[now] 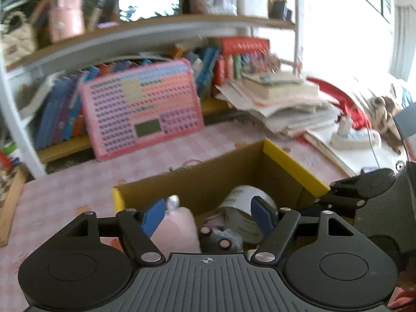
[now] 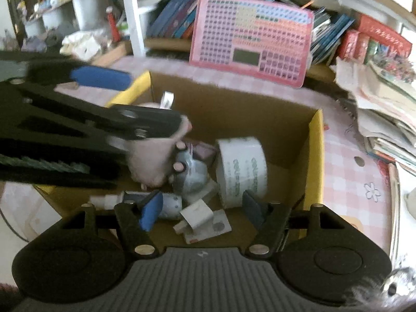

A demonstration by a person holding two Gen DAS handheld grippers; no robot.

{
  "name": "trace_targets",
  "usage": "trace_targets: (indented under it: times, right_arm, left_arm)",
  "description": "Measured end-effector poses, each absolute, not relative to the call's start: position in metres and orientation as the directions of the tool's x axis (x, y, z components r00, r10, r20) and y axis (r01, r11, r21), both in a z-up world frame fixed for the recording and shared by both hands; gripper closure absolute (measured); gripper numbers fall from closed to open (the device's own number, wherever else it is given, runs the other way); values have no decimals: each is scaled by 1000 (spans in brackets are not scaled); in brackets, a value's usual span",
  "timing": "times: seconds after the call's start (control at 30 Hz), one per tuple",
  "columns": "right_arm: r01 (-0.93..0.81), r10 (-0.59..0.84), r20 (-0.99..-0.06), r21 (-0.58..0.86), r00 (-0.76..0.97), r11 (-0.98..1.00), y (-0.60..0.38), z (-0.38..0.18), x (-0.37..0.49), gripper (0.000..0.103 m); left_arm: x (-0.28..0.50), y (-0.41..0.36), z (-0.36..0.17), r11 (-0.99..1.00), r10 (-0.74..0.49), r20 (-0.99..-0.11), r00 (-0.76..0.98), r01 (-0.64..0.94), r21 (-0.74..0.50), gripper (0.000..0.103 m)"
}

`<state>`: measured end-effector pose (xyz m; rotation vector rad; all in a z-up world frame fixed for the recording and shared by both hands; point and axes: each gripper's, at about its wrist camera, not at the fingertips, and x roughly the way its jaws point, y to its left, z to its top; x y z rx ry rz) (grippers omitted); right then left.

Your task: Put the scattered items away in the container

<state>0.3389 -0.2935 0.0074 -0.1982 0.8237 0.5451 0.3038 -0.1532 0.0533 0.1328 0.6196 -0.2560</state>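
Note:
A cardboard box (image 1: 293, 166) with yellow flap edges stands on the pink checked table; it also shows in the right wrist view (image 2: 316, 156). Inside lie a white tape roll (image 1: 244, 197) (image 2: 241, 169), a small toy car (image 1: 221, 236) (image 2: 189, 169), a white tube (image 2: 166, 205) and paper cards (image 2: 205, 223). My left gripper (image 1: 208, 215) is open above the box, with a pink bottle (image 1: 176, 228) (image 2: 153, 161) falling or resting just below its jaws. My right gripper (image 2: 200, 208) is open and empty over the box's near side.
A pink keyboard toy (image 1: 140, 109) leans against books on the shelf behind the box. A stack of papers and books (image 1: 280, 101) lies at the right. A power strip (image 1: 353, 137) sits at far right. A wooden board (image 1: 10, 202) lies at left.

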Motion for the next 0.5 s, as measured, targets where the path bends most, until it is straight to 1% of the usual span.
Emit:
trace_targets:
  times: [0.03,0.07,0.13,0.23,0.27,0.3,0.37,0.43,0.5]
  right_arm:
    - [-520,385,-727,44,569,853,-294,12,335,33]
    - [-509,390,-710,52,586,859,-296,17,330,31]
    - [-492,404,-677,71,615,868,-299,27,322,29]
    - [-460,410,-627,90,662,883,-300,40,306,27]
    - [-450,407,-615,94,676,888,-299,43,301,25]
    - [-437,402,-602,97,690,894,-299,45,295,24]
    - [-415,390,-581,98,715,905,-297,47,283,17]
    - [-399,373,-561,82,739,913,-294,48,268,15]
    - [-380,347,-554,59,757,923,-289,48,256,12]
  left_arm:
    - [297,-148,59,966,-185,-573,798,256,44,26]
    - [289,-143,65,971,-173,-554,814,234,41,23]
    - [271,-128,75,981,-148,-515,844,189,29,19]
    - [245,-109,84,991,-104,-479,871,129,21,17]
    - [237,-103,84,994,-83,-473,877,106,22,14]
    - [229,-97,85,997,-58,-470,881,78,24,9]
    - [209,-86,81,999,14,-457,889,2,33,2]
    - [189,-75,75,997,81,-439,895,-74,33,1]
    - [172,-64,68,992,120,-436,892,-123,21,1]
